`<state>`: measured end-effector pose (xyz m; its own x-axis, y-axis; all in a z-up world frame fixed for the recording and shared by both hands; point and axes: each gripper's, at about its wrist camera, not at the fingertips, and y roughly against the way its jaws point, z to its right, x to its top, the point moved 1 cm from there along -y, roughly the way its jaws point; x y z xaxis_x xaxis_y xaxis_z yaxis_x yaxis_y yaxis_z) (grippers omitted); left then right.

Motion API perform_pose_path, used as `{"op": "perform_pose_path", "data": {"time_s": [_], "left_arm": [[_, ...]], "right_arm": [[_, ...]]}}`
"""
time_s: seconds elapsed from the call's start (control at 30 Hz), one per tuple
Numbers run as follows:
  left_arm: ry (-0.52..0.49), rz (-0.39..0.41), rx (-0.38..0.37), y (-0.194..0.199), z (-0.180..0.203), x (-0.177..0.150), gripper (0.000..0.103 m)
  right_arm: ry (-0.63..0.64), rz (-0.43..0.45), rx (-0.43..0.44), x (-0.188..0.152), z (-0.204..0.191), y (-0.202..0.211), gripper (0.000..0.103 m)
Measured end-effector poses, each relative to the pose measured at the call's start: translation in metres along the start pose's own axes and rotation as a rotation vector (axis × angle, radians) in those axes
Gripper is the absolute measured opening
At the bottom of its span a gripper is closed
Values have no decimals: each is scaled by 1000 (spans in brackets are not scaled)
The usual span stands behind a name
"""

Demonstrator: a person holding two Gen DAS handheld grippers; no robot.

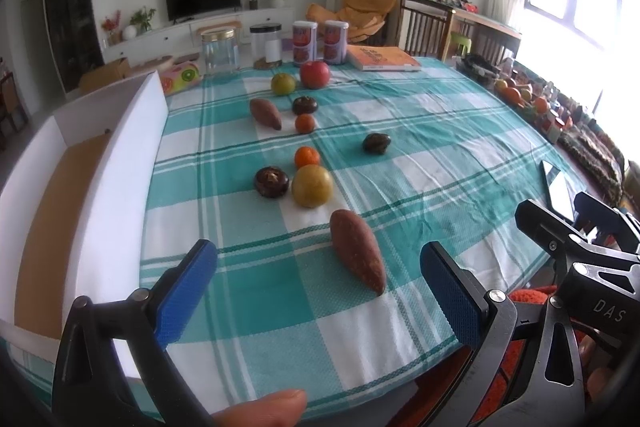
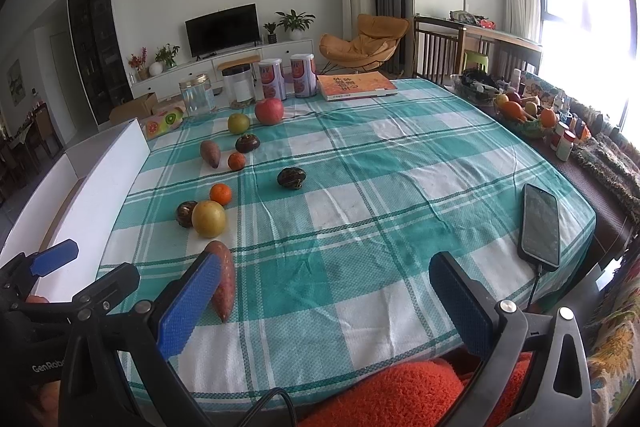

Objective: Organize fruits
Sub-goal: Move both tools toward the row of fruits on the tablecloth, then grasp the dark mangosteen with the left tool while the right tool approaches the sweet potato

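Right, both grippers hovering at the near table edge, nothing picked yet. Left gripper (image 1: 318, 275) is sitting w/ fingers spread wide, empty; the near sweet potato (image 1: 357, 251) is lying just ahead, between the two blue pads (image 1: 450, 291), nearer the right one, tapered tip pointing back toward the gripper. Right gripper (image 2: 324, 291) also gaping wide, holding nothing; same potato is peeking out from behind its left pad.

Beyond the fingertips: yellow-green round fruit (image 1: 312, 185), a dark mangosteen-like one (image 1: 271, 181) touching it, small orange (image 1: 307, 157) just behind. White box (image 1: 132, 155) is lying off to the left of the left fingers.

Judging the potato: firm, fairly heavy, rough skin so not slippery, but tapered. Probably best grabbing across the thick middle, not the tip. Round fruits likely rolling if nudged.
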<state>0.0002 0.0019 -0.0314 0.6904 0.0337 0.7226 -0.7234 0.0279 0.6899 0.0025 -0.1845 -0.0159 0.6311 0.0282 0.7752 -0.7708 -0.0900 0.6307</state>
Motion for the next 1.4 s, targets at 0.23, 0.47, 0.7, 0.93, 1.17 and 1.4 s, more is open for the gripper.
{"op": "perform_pose_path", "data": {"time_s": [0.23,0.47,0.7,0.93,1.17,1.4], "left_arm": [[2,-4,0,-1,-1,-2,102],[2,-14,1,-5,-2,-3,102],[73,-109,-22,-24,-21,-11,102],[114,-267,-3,-79,-45,-31,102],[107,-321,77,-119,-58,-36,102],[80,-298,106,-124,-58,-33,103]], "right_arm": [[0,0,0,0,1,0,103],[-2,-5,7,-2,0,0,103],[-29,-29,1,-4,9,-7,103],[-64,-149,43,-15,12,-42,103],[-51,-249,49,-2,10,-93,103],[-189,-295,34,26,17,-165,103]]}}
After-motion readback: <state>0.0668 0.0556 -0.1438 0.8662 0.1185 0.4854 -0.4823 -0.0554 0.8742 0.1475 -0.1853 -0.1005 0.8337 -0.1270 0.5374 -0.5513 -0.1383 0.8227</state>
